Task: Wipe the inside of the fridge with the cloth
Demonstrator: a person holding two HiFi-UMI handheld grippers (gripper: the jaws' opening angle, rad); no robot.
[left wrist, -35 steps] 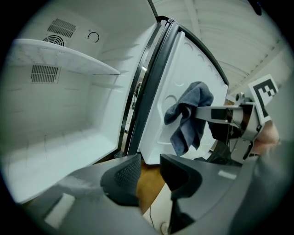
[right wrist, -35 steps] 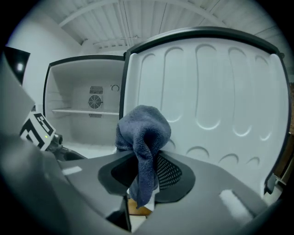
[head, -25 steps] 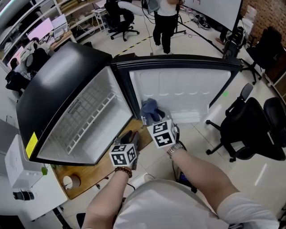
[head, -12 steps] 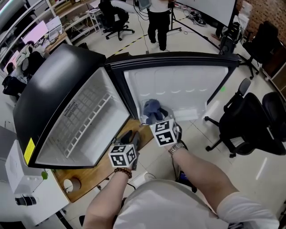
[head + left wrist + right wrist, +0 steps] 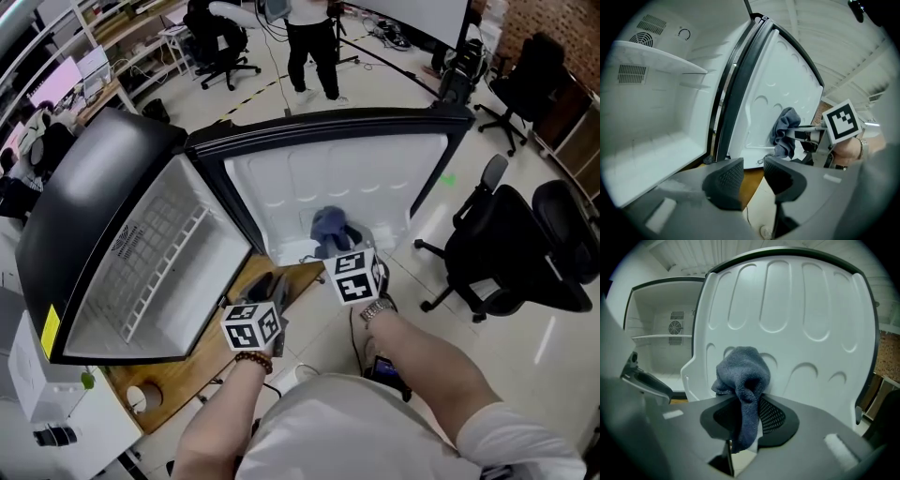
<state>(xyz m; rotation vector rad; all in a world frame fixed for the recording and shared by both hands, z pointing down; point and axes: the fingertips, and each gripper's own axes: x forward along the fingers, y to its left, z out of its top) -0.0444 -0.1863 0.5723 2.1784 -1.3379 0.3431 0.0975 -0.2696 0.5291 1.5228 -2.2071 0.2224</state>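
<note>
Two hand-held grippers are in use. The right gripper (image 5: 747, 416) is closed on the blue-grey cloth (image 5: 743, 371). Its pads pinch a fold near the middle, so a bunched wad stands ahead of the tips and a tail hangs below them. We judge this grip deliberate: the soft wad, not the hard jaws, meets the surface to be wiped.

The cloth sits at the lower part of the door liner (image 5: 337, 173), just above the moulded ledge along the liner's bottom edge, and it appears to touch the plastic. The gripper points slightly downward at the liner, which suits pressing the wad flat against it.

The left gripper (image 5: 753, 176) holds nothing. Its jaws stand moderately apart and have just been opening a little, and only the bench and the floor show through the gap. It hangs low near the front edge of the wooden bench (image 5: 192, 370), just beside the hinge side of the fridge cabinet (image 5: 150, 262). We judge it parked there to keep clear of the wiping path while staying ready to steady the door.

The cabinet stands on the bench with its door swung fully open over the floor. Its shelf (image 5: 656, 58) and inner walls are well apart from the cloth, so we judge that they remain to be wiped.
</note>
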